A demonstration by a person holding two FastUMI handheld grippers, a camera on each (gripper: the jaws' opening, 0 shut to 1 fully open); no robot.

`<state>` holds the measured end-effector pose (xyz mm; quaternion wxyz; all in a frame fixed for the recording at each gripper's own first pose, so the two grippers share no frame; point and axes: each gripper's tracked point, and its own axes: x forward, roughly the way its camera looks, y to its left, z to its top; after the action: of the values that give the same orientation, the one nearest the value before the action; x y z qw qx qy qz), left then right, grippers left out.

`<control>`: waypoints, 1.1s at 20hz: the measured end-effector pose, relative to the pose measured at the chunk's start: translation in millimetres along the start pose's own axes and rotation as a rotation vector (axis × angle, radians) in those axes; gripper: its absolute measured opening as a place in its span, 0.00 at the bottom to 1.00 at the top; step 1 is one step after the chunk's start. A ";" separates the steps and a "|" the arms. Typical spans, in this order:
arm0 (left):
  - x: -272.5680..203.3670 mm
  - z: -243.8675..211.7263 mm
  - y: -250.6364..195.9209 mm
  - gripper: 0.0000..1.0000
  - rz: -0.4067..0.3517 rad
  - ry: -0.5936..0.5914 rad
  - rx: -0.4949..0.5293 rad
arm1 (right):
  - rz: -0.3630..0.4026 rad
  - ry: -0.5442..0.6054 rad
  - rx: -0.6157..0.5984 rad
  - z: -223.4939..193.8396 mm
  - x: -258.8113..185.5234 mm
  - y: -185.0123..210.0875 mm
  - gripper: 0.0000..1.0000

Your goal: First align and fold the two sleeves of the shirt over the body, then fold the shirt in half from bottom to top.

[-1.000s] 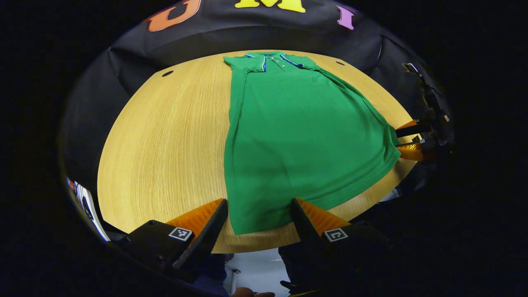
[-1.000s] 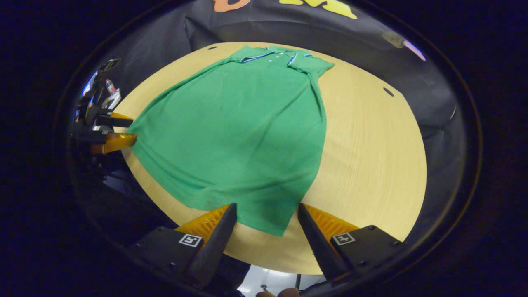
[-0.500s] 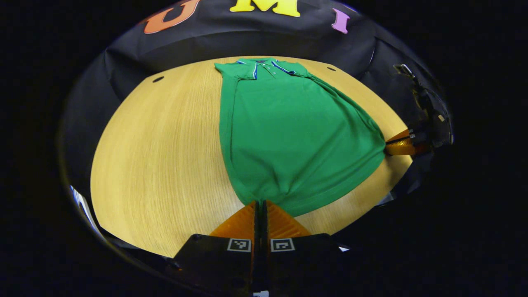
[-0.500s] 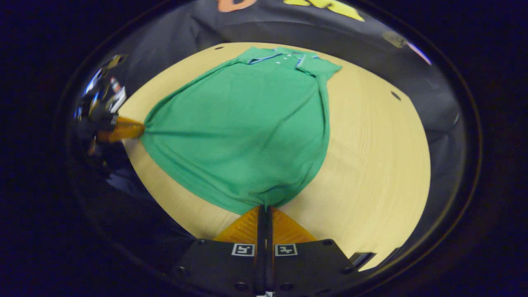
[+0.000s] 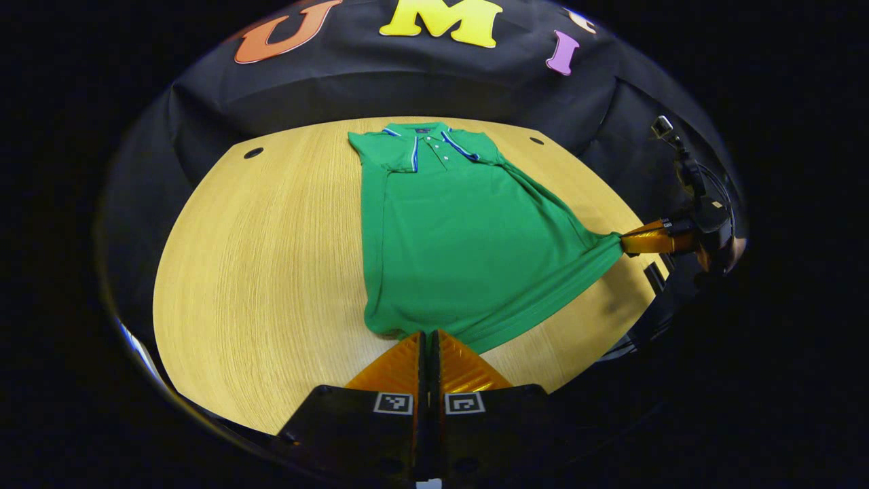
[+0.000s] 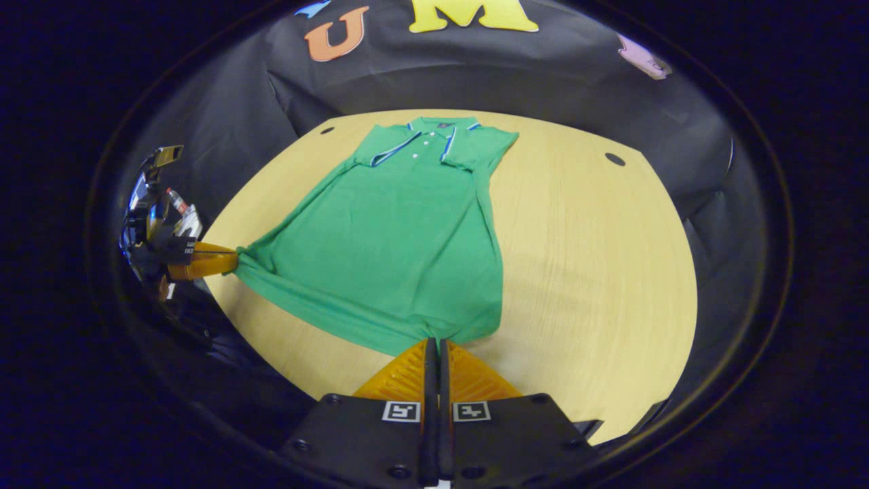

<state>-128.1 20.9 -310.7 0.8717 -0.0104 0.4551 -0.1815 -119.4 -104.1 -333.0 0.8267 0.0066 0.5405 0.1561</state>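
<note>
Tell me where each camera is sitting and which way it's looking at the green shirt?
Left gripper view: rides on the left gripper, at the table's near edge, facing along the green shirt toward its collar; its own fingers are shut on the hem, and the right gripper shows farther off.
Right gripper view: rides on the right gripper, also at the hem, facing the collar; the left gripper pinches the other hem corner.
Shared: shirt, table, and each other's gripper.
</note>
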 end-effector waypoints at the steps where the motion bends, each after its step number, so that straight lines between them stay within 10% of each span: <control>1: -2.1 10.6 2.7 0.03 0.003 -0.014 -0.008 | -0.003 -0.025 0.000 12.5 -2.1 -0.8 0.05; 22: 29.6 245.2 60.7 0.03 0.037 -0.321 -0.113 | -0.069 -0.359 -0.027 236.9 -2.2 -37.1 0.02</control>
<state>101.4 31.9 -201.6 0.9344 -0.0796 0.3198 -0.1354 101.3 -102.6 -239.2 0.9149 0.0046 0.3818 0.1312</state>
